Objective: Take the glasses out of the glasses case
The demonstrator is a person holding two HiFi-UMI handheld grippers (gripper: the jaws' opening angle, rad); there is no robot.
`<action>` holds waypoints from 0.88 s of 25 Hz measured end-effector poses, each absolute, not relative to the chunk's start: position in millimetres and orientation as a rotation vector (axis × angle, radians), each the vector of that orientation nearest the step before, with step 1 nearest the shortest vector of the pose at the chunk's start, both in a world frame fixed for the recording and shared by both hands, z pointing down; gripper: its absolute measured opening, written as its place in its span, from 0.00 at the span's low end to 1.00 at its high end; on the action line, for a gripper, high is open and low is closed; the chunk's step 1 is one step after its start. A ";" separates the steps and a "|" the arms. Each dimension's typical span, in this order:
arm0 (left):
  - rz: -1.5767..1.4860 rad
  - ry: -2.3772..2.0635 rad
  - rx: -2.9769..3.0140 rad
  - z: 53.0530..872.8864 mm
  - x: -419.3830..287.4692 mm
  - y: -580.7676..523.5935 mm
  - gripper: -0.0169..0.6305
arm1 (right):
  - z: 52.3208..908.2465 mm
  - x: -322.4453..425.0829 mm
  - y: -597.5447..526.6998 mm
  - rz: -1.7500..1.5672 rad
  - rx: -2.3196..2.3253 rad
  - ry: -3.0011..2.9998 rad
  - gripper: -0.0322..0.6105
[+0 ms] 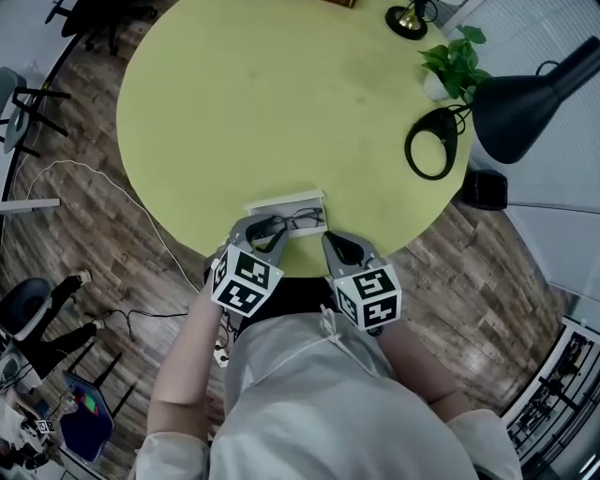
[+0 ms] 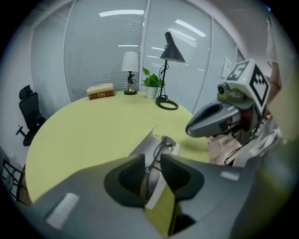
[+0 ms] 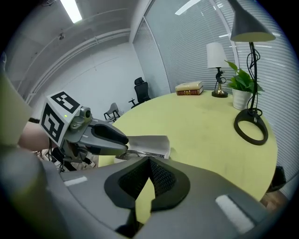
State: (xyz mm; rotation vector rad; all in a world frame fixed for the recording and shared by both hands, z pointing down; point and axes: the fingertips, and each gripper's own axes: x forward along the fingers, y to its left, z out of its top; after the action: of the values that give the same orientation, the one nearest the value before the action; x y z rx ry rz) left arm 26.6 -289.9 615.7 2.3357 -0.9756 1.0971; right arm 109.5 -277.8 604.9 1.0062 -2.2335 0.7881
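The open glasses case (image 1: 284, 201) lies at the near edge of the round yellow-green table (image 1: 262, 103), its grey lid (image 2: 145, 144) raised. The dark, thin-framed glasses (image 1: 292, 222) rest in it. My left gripper (image 1: 265, 229) is lowered over the left end of the glasses. In the left gripper view its jaws (image 2: 153, 161) stand open, with the thin frame (image 2: 160, 145) running between the pads without being pressed. My right gripper (image 1: 336, 243) hovers just right of the case with its tips together (image 3: 149, 161), holding nothing. From the right gripper view I see the case (image 3: 150, 142) and the left gripper (image 3: 122, 139) over it.
A black desk lamp (image 1: 525, 101) with a ring base (image 1: 431, 142), a potted plant (image 1: 455, 62) and a small table lamp (image 1: 406, 19) stand at the table's far right. Books (image 2: 100, 92) lie at the far side. The table edge is right in front of the person's body.
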 end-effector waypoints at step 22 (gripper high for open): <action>1.475 -0.640 2.377 661.6 40.5 -294.6 0.09 | 623.8 123.3 -270.0 0.855 1.015 -2.175 0.05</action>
State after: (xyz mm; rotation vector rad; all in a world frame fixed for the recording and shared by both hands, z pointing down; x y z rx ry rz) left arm 40.5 -294.6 661.6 2.3770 -0.6400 1.4754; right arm 123.3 -270.0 623.8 1.0146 -2.1752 0.8550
